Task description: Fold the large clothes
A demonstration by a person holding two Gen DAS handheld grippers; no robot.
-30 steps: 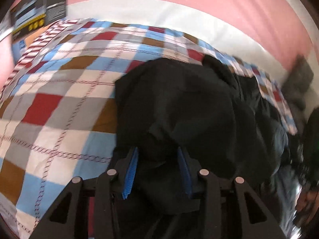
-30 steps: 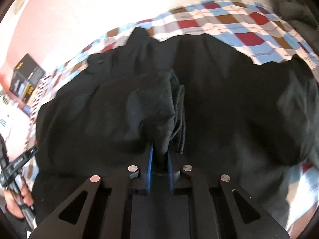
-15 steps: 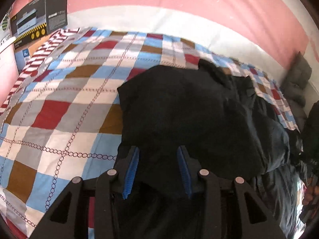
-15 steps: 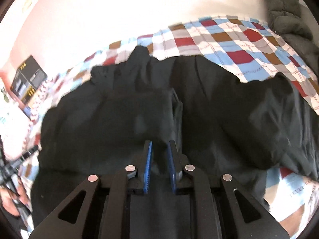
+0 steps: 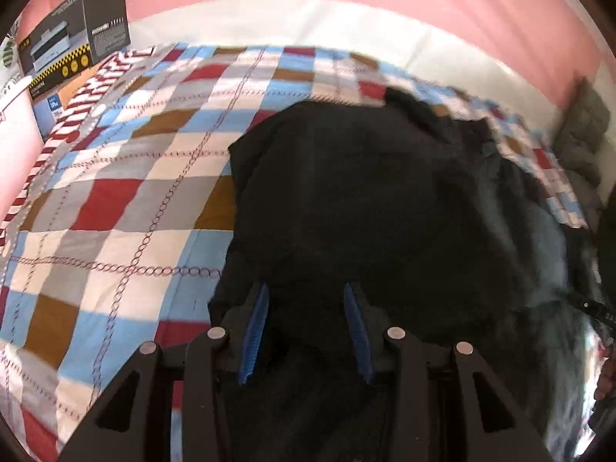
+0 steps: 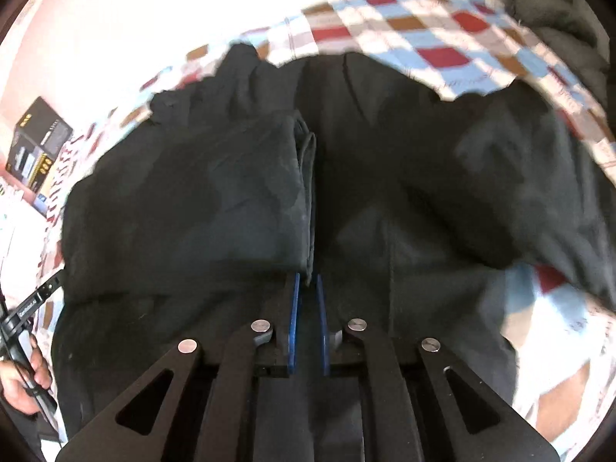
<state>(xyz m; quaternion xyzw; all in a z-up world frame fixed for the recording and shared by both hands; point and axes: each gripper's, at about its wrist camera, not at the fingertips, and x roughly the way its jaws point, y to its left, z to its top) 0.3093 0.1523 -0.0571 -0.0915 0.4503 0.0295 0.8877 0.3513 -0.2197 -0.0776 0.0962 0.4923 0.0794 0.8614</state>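
Black garment (image 6: 238, 200) on checkered bedspread (image 5: 115, 200): right tongs (image 6: 306, 288) pinch its folded edge, left tongs (image 5: 304, 300) spread wide

The left two-finger gripper with blue pads (image 5: 306, 300), wide apart throughout, now sits farther back from the bunched black fabric garment (image 5: 385, 211): a second ago cloth rose between its fingers, and now the cloth lies flatter ahead of them. More of the checked red, blue and brown bedspread (image 5: 115, 200) shows on the left. The right two-finger gripper (image 6: 307, 281) narrows its gap again after loosening slightly, with the garment's folded edge (image 6: 306, 200) between its tips.
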